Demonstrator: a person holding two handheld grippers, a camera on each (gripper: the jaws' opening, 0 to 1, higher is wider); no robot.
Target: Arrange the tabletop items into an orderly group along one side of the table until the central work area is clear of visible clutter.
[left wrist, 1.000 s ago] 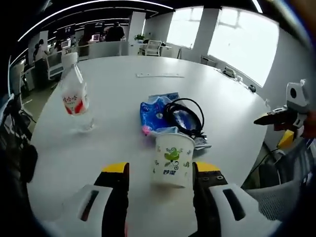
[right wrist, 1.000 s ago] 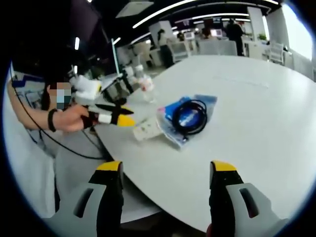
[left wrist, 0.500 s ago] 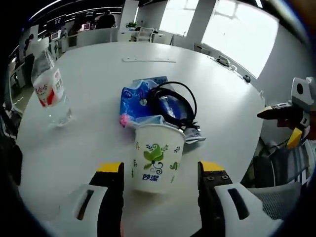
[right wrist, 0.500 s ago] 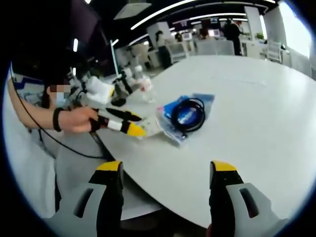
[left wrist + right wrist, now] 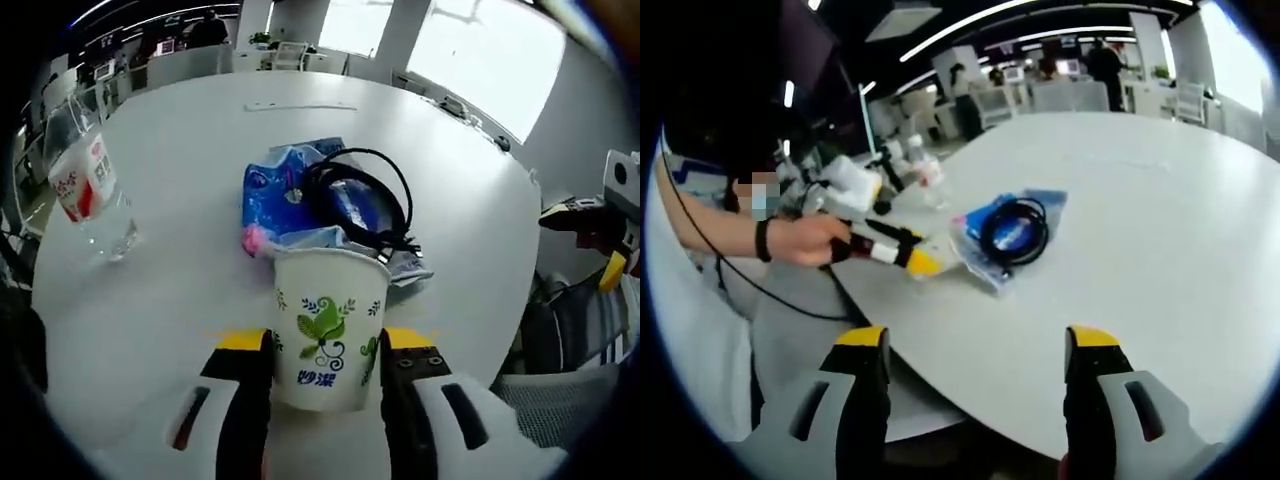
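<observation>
A white paper cup [image 5: 328, 335] with a green leaf print stands at the near edge of the white table [image 5: 190, 290]. My left gripper [image 5: 328, 345] is shut on the cup, one jaw against each side. Just behind it lie blue plastic packets [image 5: 272, 190] with a coiled black cable [image 5: 365, 200] on top. A clear water bottle [image 5: 82, 180] with a red label stands to the left. My right gripper [image 5: 975, 345] is open with nothing between its jaws, held off the table's rim. From there the left gripper [image 5: 895, 255] shows beside the cable [image 5: 1015, 228].
A thin flat strip [image 5: 300, 105] lies on the far side of the table. A grey chair [image 5: 560, 400] stands off the right edge. A person's hand [image 5: 810, 240] holds the left gripper. Office desks and people fill the background.
My left gripper moved forward around the cup and its jaws shut on the cup's sides. The right gripper stayed open and nearly still.
</observation>
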